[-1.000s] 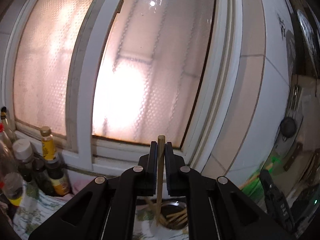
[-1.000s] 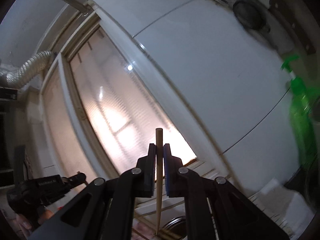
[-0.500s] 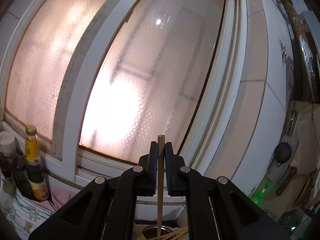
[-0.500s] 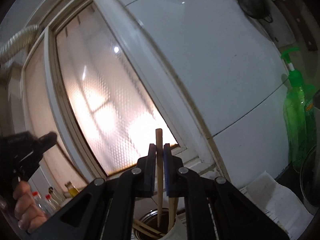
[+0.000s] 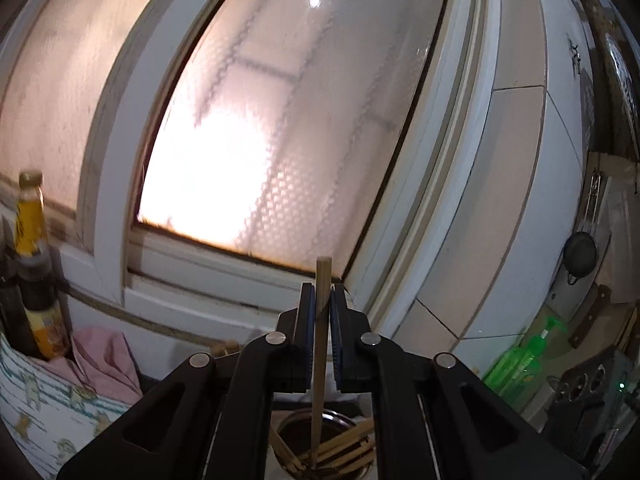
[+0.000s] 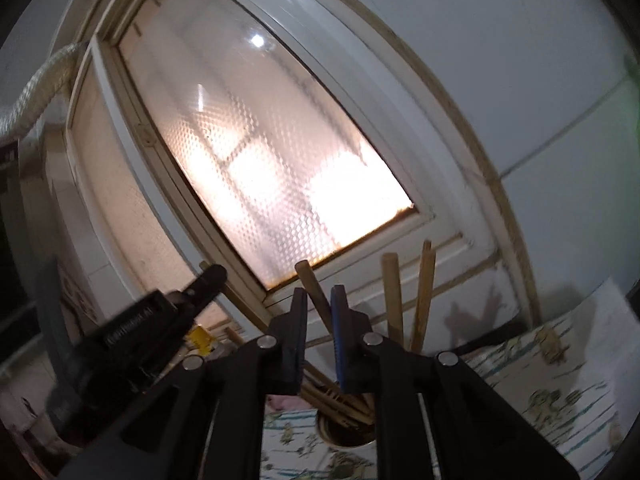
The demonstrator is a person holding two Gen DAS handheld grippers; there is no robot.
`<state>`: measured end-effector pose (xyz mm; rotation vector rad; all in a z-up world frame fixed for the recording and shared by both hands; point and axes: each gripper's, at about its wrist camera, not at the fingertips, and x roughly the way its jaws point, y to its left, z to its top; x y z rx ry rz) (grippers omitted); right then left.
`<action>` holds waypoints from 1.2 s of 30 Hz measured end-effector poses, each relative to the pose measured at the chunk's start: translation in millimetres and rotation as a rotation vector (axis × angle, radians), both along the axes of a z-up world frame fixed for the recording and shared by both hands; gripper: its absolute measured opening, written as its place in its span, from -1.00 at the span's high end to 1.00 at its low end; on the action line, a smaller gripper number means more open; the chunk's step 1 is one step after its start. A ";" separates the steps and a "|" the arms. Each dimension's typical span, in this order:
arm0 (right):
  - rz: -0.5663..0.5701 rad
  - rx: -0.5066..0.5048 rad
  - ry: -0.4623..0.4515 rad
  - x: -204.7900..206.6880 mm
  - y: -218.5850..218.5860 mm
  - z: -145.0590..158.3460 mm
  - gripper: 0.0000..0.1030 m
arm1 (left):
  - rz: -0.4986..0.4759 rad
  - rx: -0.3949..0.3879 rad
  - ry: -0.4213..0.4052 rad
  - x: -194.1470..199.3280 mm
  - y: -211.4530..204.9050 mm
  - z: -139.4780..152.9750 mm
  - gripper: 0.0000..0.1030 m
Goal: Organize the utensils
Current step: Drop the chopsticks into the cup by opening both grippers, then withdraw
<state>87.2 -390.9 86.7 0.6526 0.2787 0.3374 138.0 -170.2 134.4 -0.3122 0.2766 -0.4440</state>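
- Left wrist view, at 9 o'clock: a yellow-labelled sauce bottle [image 5: 29, 216] stands by the window frame, with a pink cloth [image 5: 106, 360] bunched beside it and a patterned white cloth [image 5: 48, 408] at 8 o'clock.
- At the centre, the frosted window [image 5: 280, 120] glows bright behind everything.
- The left gripper [image 5: 320, 312] has its jaws drawn narrow around one wooden chopstick [image 5: 320, 344], a plain, pale brown, round stick standing upright; its blunt top pokes above the fingertips and its lower end reaches down into the round metal holder [image 5: 340, 430] at 6 o'clock.
- Inside that holder lie several more pale wooden chopsticks [image 5: 344, 450], leaning crosswise against the rim.
- At 4 o'clock stands a green pump bottle [image 5: 524, 360]; a dark round strainer [image 5: 580, 258] hangs on the tiled wall at 3 o'clock.
- Right wrist view, at 8 o'clock: the left gripper shows as a dark body with blurred lettering.
- The right gripper [image 6: 319, 312] is slightly parted; a second chopstick [image 6: 316, 292] slants between its jaws, top tilted toward 11 o'clock. Whether either pad still touches it, I cannot tell.
- At 5 o'clock two more sticks [image 6: 404, 300] stand up from the holder [image 6: 348, 434], which sits on the patterned cloth [image 6: 560, 392].
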 end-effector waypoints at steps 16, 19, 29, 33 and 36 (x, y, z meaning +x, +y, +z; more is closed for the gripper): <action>-0.095 -0.001 -0.122 -28.1 -10.4 20.2 0.21 | 0.040 0.091 -0.155 -49.6 17.1 17.4 -0.07; -0.118 0.005 -0.159 -37.6 -13.2 25.4 -0.08 | 0.103 0.156 -0.183 -69.1 24.8 21.5 -0.11; -0.089 -0.103 -0.198 -45.8 13.4 32.5 -0.70 | 0.226 0.280 -0.214 -113.2 68.0 -8.2 -0.95; -0.098 -0.129 -0.186 -43.8 22.8 29.4 -0.83 | 0.297 0.290 -0.205 -111.8 85.8 -31.4 -1.00; -0.097 -0.150 -0.179 -43.2 29.3 27.4 -0.85 | 0.315 0.340 -0.168 -99.4 92.7 -51.8 -1.00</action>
